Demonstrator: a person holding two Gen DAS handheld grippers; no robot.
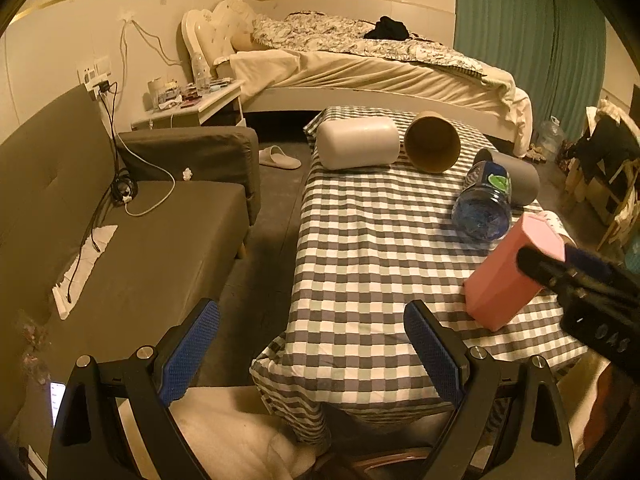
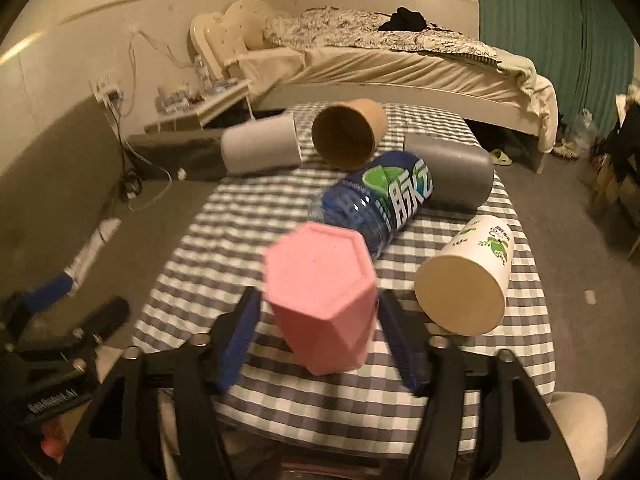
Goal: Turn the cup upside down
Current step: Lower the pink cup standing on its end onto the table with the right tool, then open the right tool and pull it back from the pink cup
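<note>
A pink hexagonal cup (image 2: 320,300) stands tilted on the checked tablecloth (image 2: 224,220), its closed flat end up and toward the camera. My right gripper (image 2: 316,340) has its blue-padded fingers (image 2: 240,344) on either side of the cup's lower part, with small gaps showing. The picture is blurred there. In the left wrist view the pink cup (image 1: 508,276) leans at the table's right side with the right gripper's black finger against it. My left gripper (image 1: 312,352) is open and empty over the table's near left corner.
On the table lie a white cup (image 2: 260,144), a brown paper cup (image 2: 348,136), a grey cup (image 2: 452,172), a blue water bottle (image 2: 372,200) and a white printed paper cup (image 2: 464,280). A grey sofa (image 1: 120,240) is left, a bed (image 1: 360,60) behind.
</note>
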